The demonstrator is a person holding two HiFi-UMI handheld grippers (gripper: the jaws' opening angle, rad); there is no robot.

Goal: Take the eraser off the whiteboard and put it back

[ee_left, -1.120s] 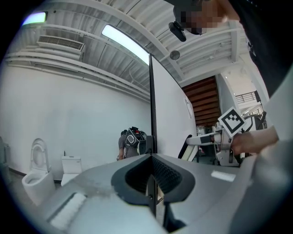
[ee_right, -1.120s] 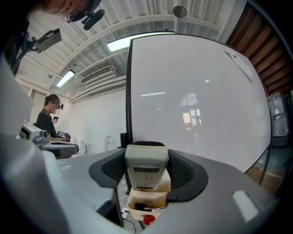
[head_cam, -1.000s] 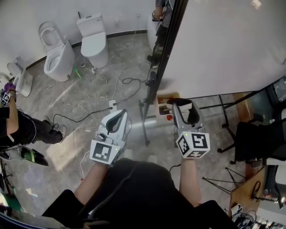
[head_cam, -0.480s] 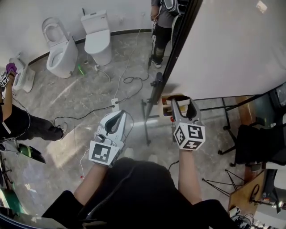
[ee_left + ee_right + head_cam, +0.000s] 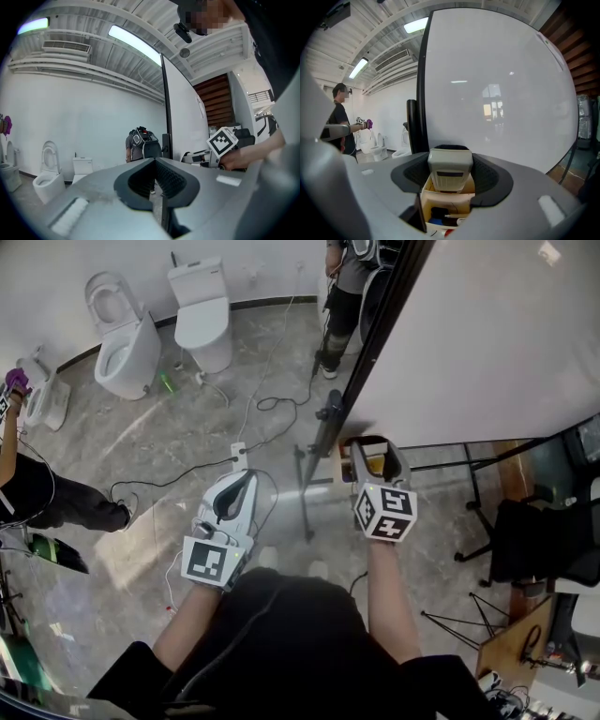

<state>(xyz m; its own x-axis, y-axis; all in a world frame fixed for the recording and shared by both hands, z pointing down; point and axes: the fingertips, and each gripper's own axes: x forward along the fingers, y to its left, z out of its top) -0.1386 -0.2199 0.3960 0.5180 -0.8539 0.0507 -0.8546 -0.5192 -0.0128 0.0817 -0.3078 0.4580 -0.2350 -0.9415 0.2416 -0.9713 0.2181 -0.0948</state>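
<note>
The eraser (image 5: pixel 450 169) is off the whiteboard (image 5: pixel 501 89) and sits between the ribbed dark pads of the right tongs (image 5: pixel 379 454). They stand wide but press on both its sides, so it is held. It hangs just in front of the whiteboard's lower part, close to the black edge post (image 5: pixel 423 89), and above a small open box (image 5: pixel 427 199) of markers at the whiteboard's foot.

The left tongs (image 5: pixel 246 480) are closed with nothing between them. They are held well out from the whiteboard, on the side of the post away from its white face, and have no part in the work.

By the look of it the taking-off is done and the putting-back is the step in hand. The next move probably calls for carrying the eraser forward to the whiteboard and bringing its wiping face flat against the surface. Only then should the pads let go; an eraser set down on an edge might well slide off or drop into the box.

The eraser is a rounded oblong with a pale grey-beige plastic back, a shallow dark slot across it and a dark strip, likely felt, along its far edge. The whiteboard is smooth and glossy and mirrors the ceiling lights. The box is cream-coloured and thin-walled.
</note>
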